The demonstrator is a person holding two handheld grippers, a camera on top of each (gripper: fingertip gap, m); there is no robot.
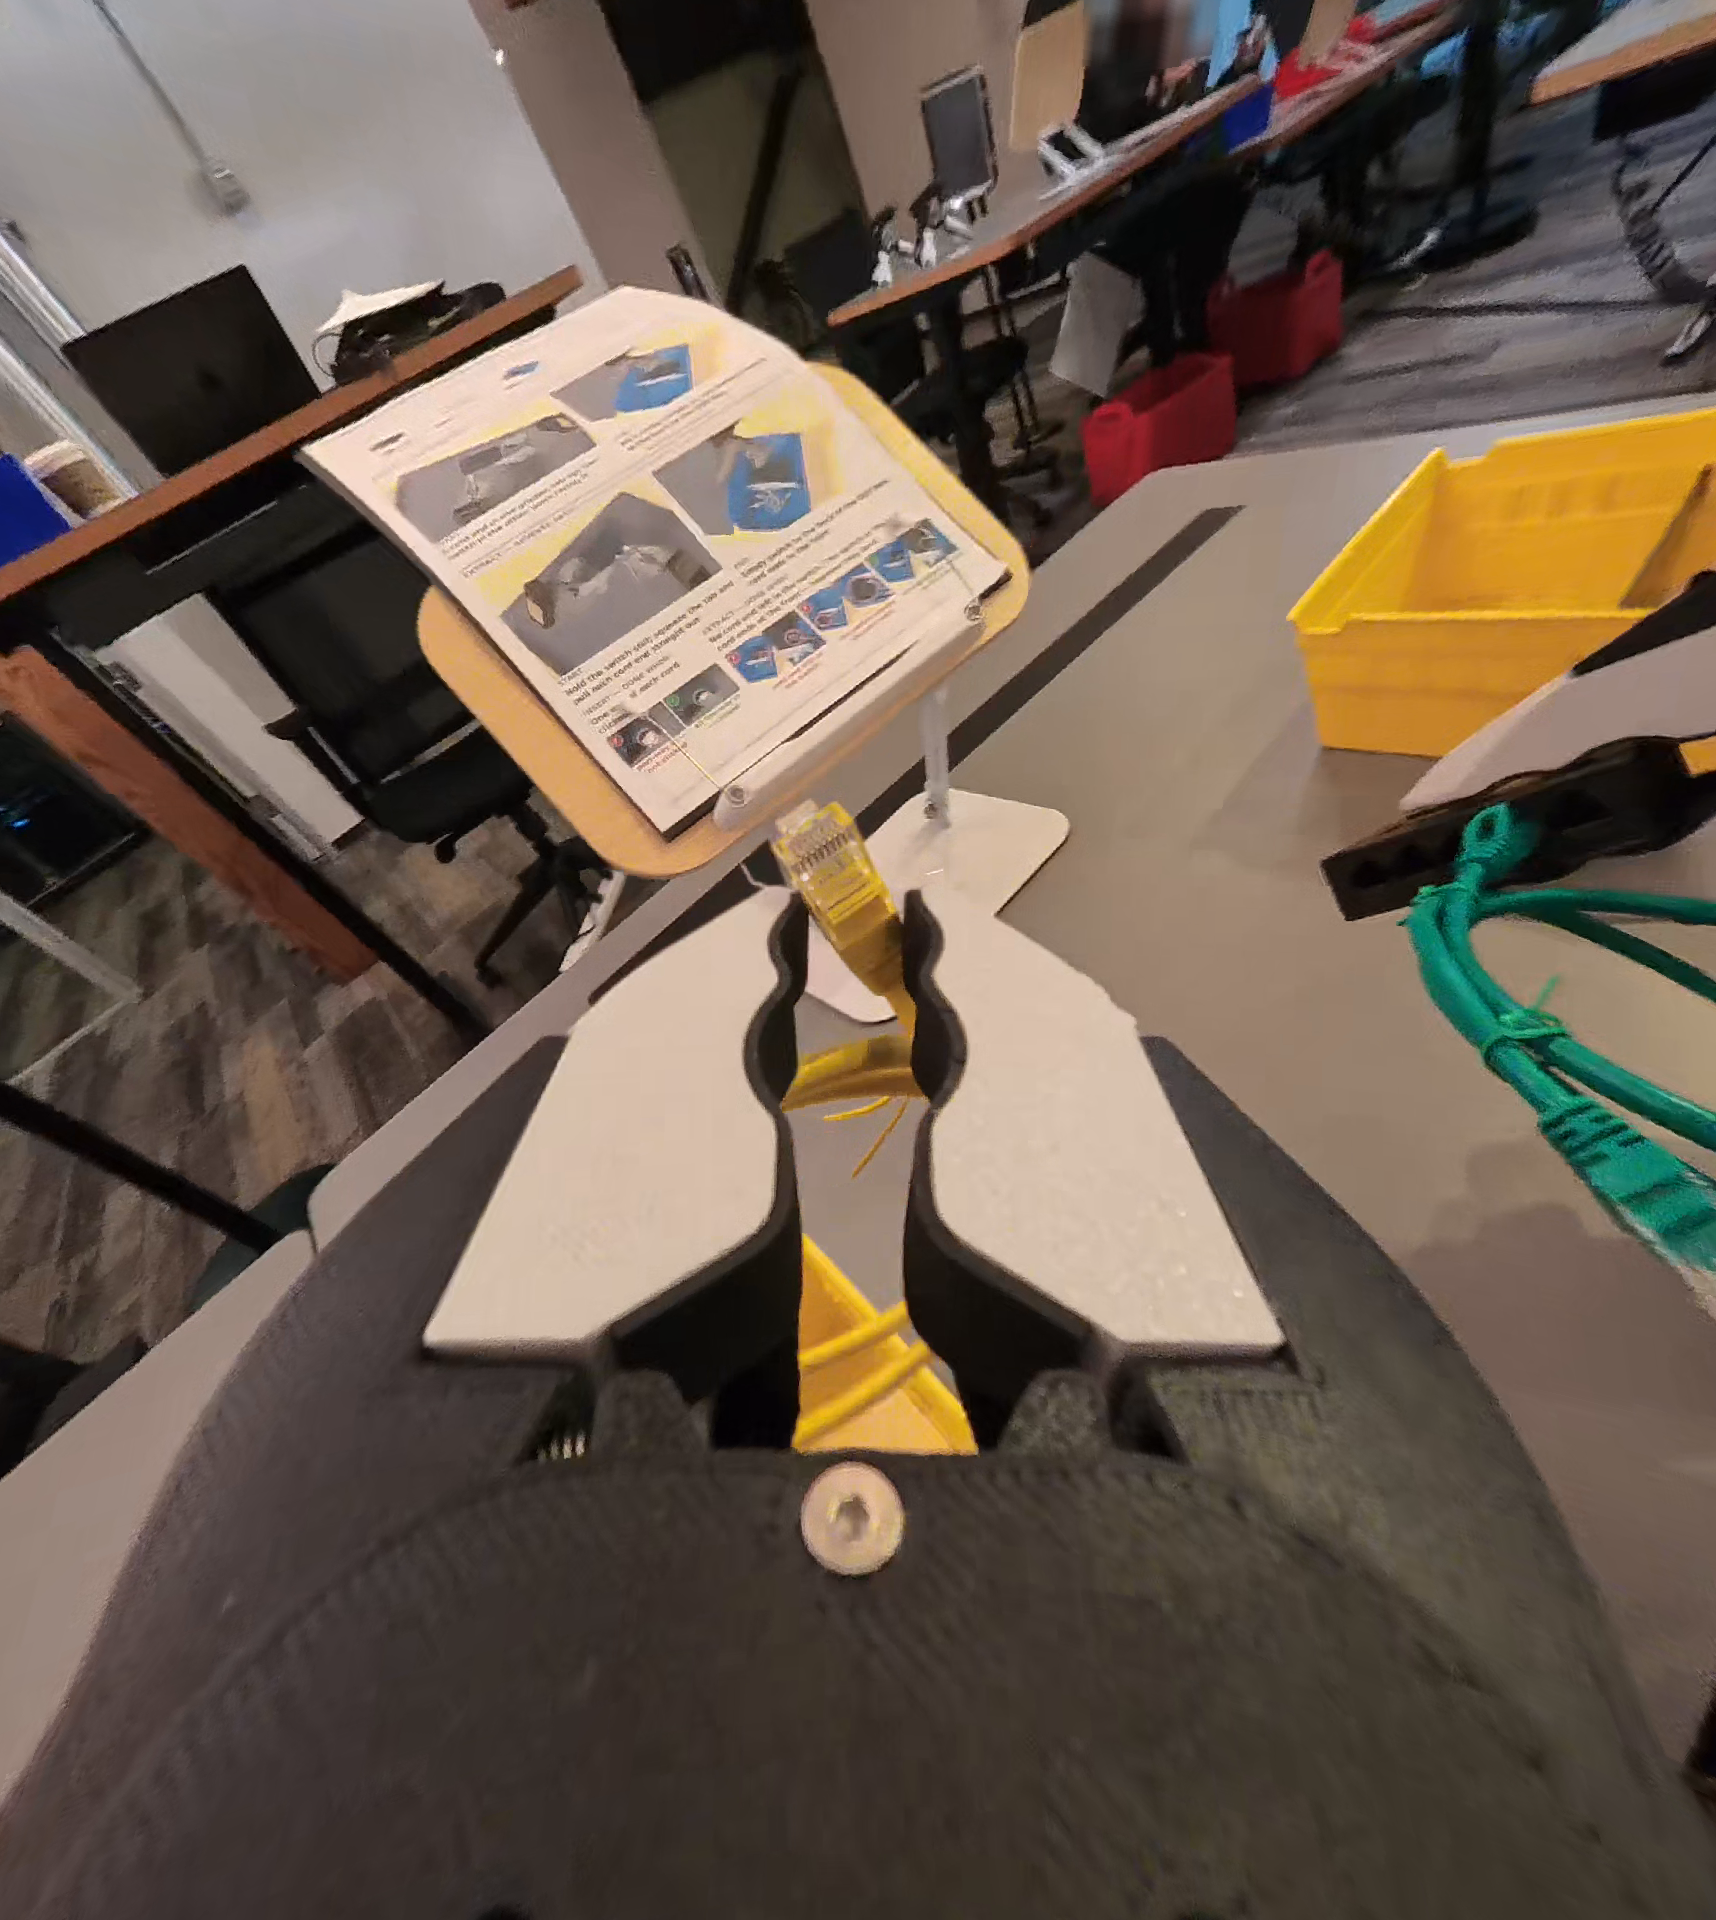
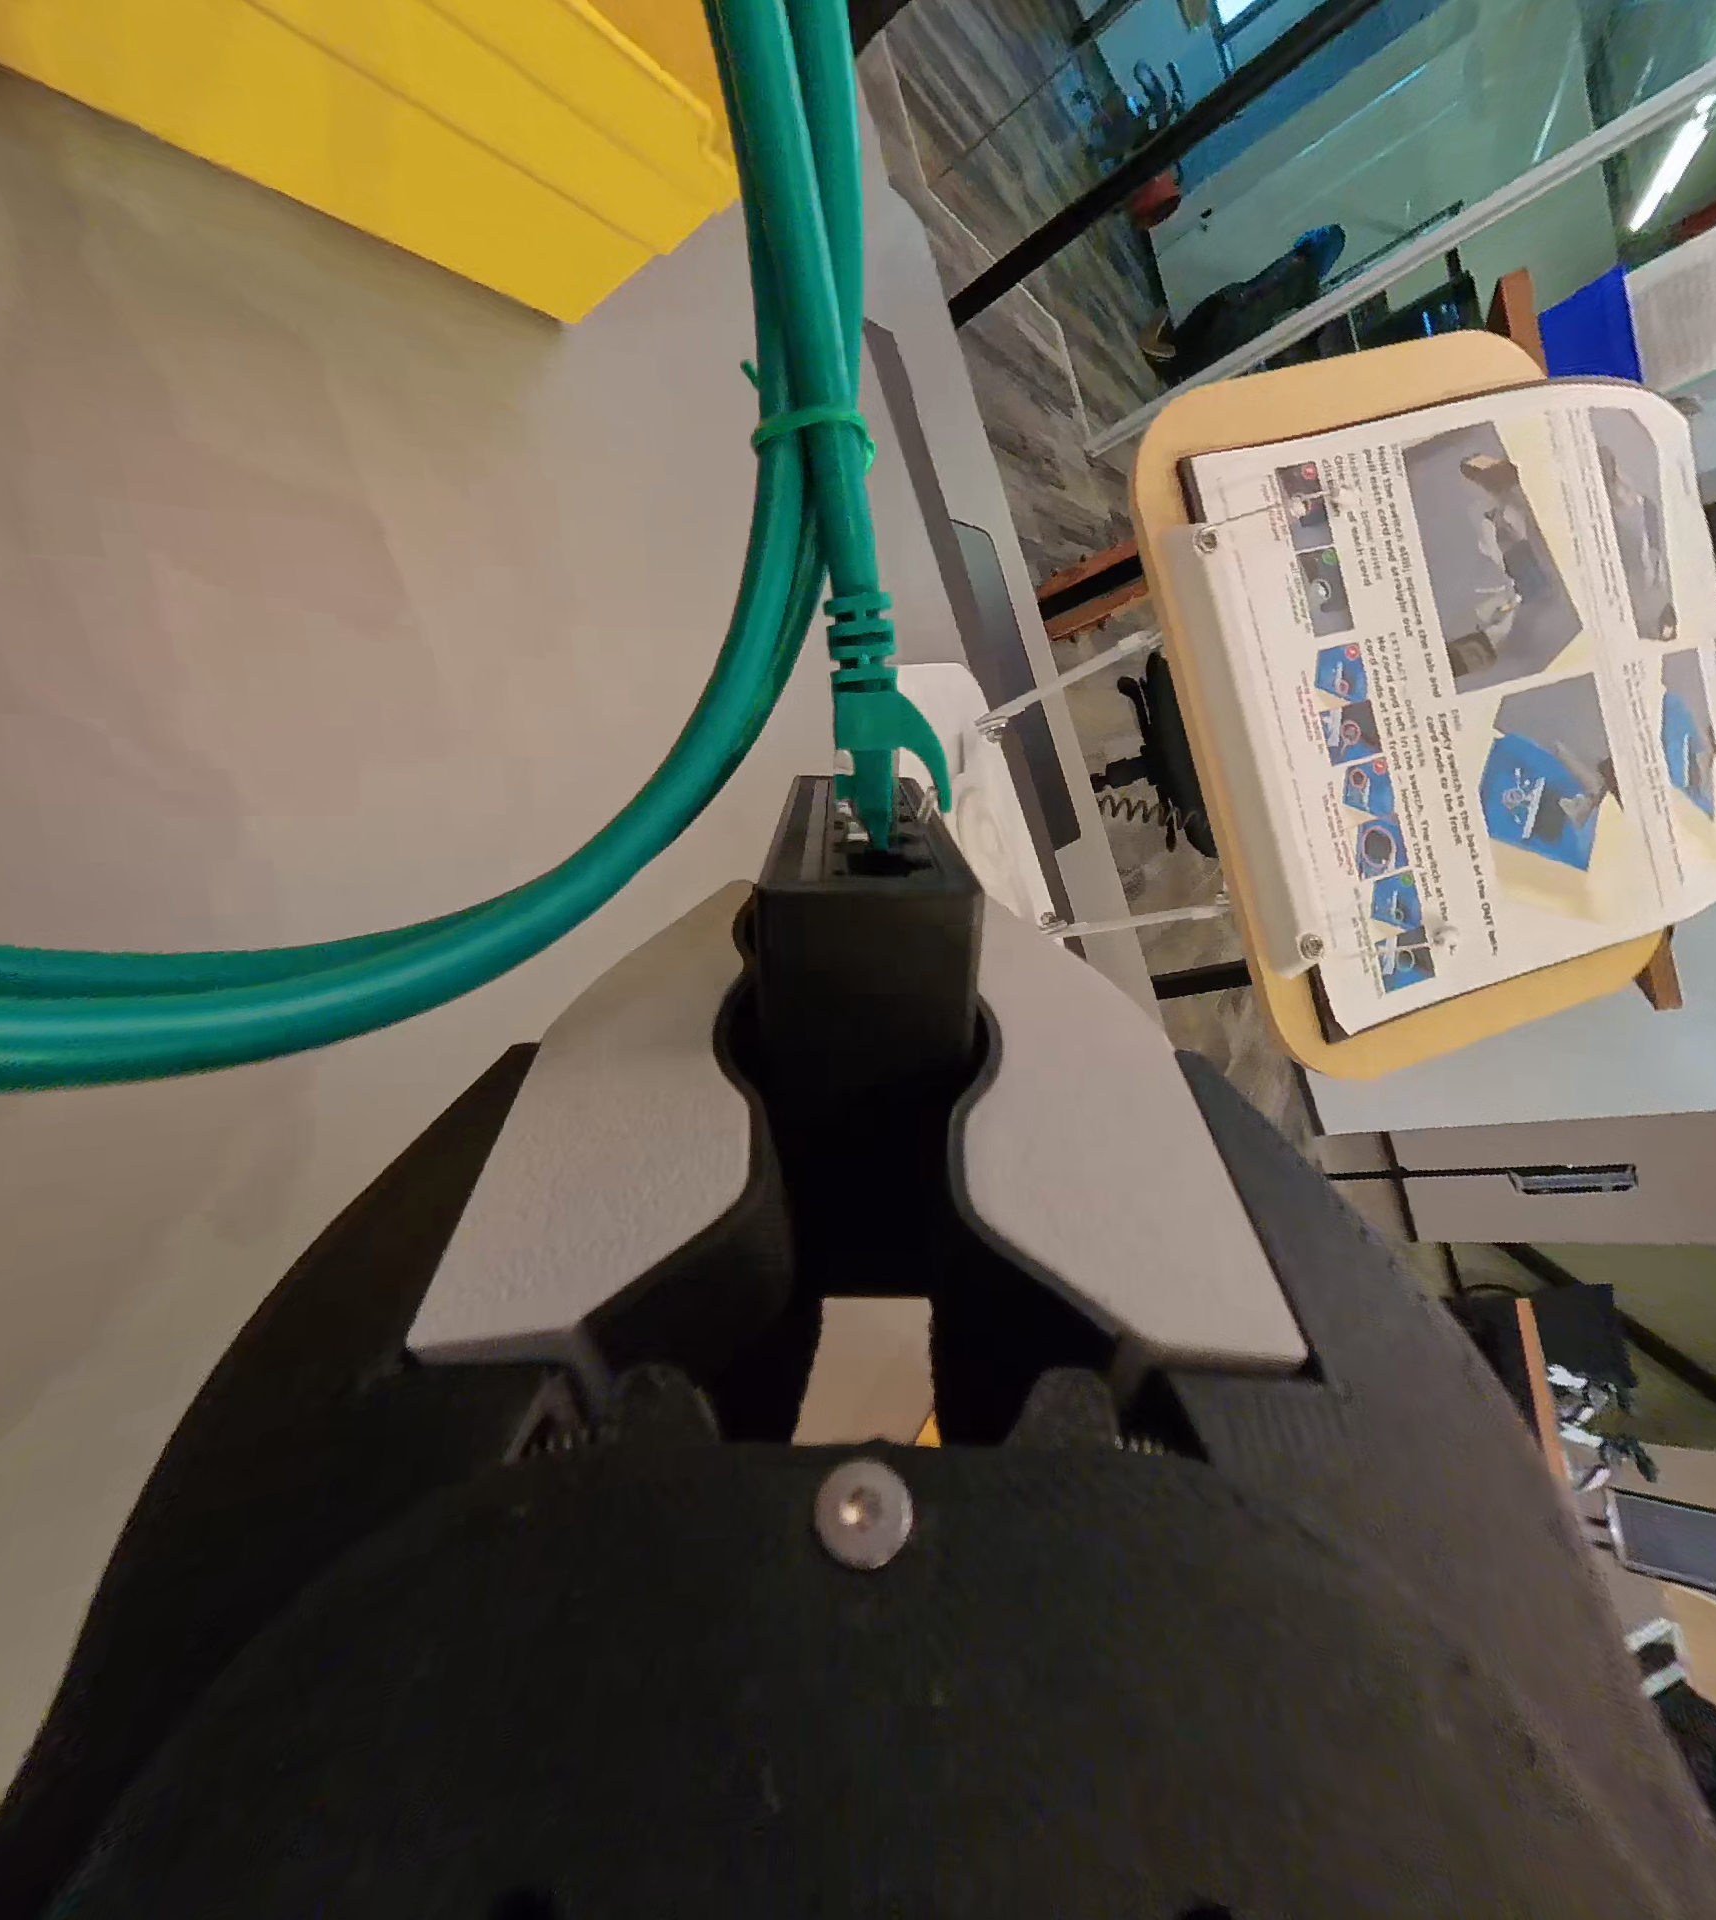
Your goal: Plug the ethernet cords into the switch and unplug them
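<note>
While the left claw (image 1: 854,935) pinches the yellow plug (image 1: 826,862) and the right claw (image 2: 869,914) clamps the switch (image 2: 864,862), a tilted approach risks jamming beside the green plug (image 2: 869,717).

Green cord (image 1: 1560,1018) loops and yellow bin (image 1: 1519,582) crowd the right; bare table (image 1: 1197,727) between.

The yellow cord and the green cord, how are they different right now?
The yellow cord has its plug pinched in the left gripper, in no port; the green cord has one plug in the switch, which the right gripper holds. The green cord's other plug hangs loose, while only one yellow plug shows. The green cord is tied in a loop; the yellow cord trails down into a yellow bin. Both end in clear-tipped plugs.
</note>
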